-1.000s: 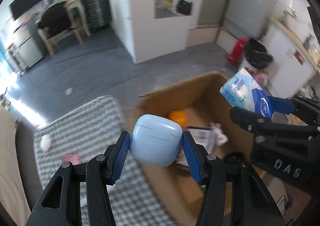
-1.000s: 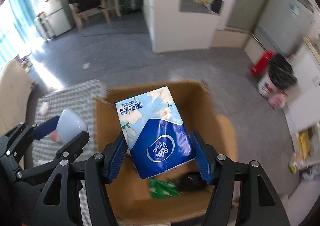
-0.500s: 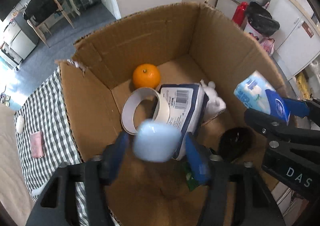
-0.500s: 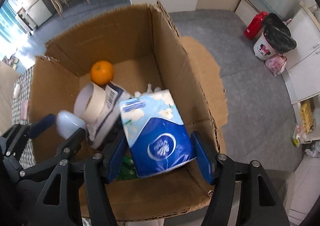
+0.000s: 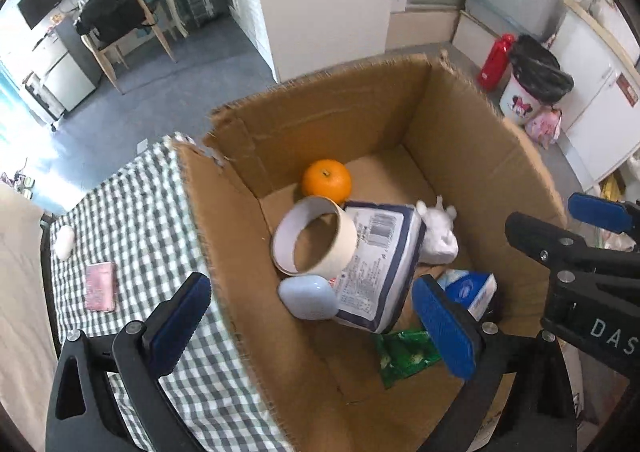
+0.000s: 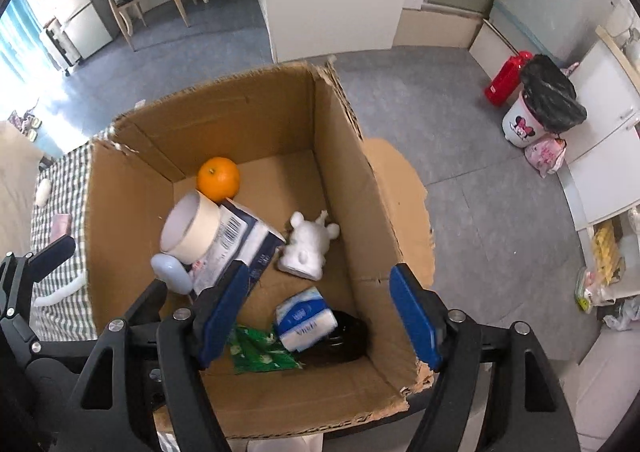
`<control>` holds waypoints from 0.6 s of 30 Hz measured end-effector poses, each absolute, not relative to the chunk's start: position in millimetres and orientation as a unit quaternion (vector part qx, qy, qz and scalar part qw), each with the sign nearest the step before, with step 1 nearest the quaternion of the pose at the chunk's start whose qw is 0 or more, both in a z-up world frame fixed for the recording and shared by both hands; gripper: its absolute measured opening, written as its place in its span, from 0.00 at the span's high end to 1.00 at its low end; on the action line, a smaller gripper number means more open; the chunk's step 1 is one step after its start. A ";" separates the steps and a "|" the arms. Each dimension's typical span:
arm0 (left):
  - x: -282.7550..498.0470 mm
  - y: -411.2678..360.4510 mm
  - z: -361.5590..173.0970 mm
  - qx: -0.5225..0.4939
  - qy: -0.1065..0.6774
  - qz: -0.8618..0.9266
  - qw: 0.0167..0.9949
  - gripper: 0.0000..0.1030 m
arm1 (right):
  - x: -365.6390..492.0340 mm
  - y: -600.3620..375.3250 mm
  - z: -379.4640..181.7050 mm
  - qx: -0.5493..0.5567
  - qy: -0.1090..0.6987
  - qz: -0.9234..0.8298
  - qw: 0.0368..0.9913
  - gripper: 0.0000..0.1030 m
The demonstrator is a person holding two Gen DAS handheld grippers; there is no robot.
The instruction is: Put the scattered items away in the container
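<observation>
An open cardboard box (image 5: 472,140) (image 6: 344,156) holds an orange (image 5: 326,181) (image 6: 218,179), a tape roll (image 5: 314,242) (image 6: 191,227), a dark-edged packet (image 5: 376,272), a white figurine (image 6: 308,244), a green sachet (image 6: 262,352) and a black object (image 6: 344,340). The light blue earbud case (image 5: 307,298) (image 6: 171,272) lies in the box beside the tape roll. The blue tissue pack (image 6: 305,314) (image 5: 472,290) lies on the box floor. My left gripper (image 5: 312,328) and right gripper (image 6: 320,316) are both open and empty above the box.
A checked tablecloth (image 5: 132,220) left of the box carries a pink item (image 5: 100,286) and a white item (image 5: 65,242). On the floor to the right stand a red bottle (image 6: 506,80) and a bin with a black bag (image 6: 538,108). White cabinets line the right wall.
Both grippers moved over the box, tilted down and opened. The earbud case and the tissue pack dropped from the jaws and now lie inside the box.
</observation>
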State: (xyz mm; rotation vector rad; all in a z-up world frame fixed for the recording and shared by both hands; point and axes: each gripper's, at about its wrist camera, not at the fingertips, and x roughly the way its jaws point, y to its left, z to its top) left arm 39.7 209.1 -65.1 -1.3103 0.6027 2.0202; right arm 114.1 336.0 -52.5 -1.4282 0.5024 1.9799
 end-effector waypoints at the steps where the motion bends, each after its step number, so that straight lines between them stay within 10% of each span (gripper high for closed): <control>1: 36.9 204.9 -59.1 -0.497 0.225 0.773 0.322 0.00 | 111.7 333.6 -46.5 -0.540 0.189 0.756 0.318 0.30; 18: -51.0 19.1 -37.3 -0.522 0.152 0.821 0.175 0.00 | -33.2 201.4 14.7 -0.508 0.111 0.836 0.174 0.30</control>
